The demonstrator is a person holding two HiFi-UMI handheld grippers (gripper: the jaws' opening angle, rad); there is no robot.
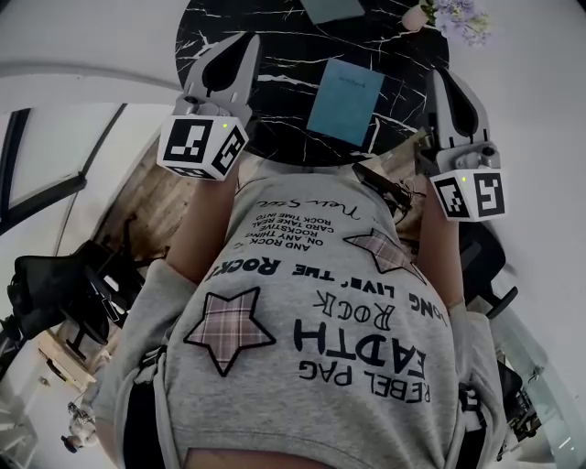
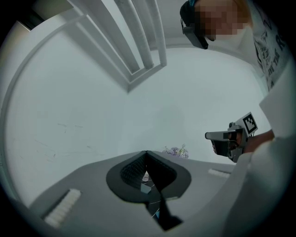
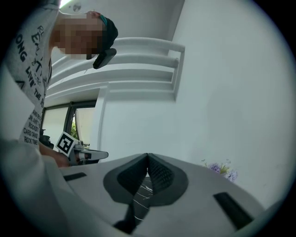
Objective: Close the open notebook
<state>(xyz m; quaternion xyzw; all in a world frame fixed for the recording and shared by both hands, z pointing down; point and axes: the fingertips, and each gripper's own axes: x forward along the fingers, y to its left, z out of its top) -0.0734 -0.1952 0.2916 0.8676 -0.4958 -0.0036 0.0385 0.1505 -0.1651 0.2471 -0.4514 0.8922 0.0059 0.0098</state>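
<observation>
- Notebook (image 1: 345,101) is lying flat on the round black marble table (image 1: 284,37), close to the edge nearest the person. It's showing one plain blue cover and no pages, so to me it's already looking closed.
- Its long side is running roughly away from the person, with the far end leaning a bit to the right in the head view.
- It's sitting between the two grippers, pretty much midway, so I honestly can't call which hand is nearer. Both are hanging up above the table, not down at it.
- The left gripper (image 1: 247,38) is pointing out level with its jaws pressed together, and it's not holding anything. Its own view is only showing bits of table through the slit below the pads.
- The right gripper (image 1: 436,73) is doing the same thing, closed up and empty, off the notebook's right side.
- If anything needs another poke, I'm guessing either hand would be dropping down and inward to reach the cover.
- Flowers (image 1: 462,18) are sitting at the far right of the table, well clear.
</observation>
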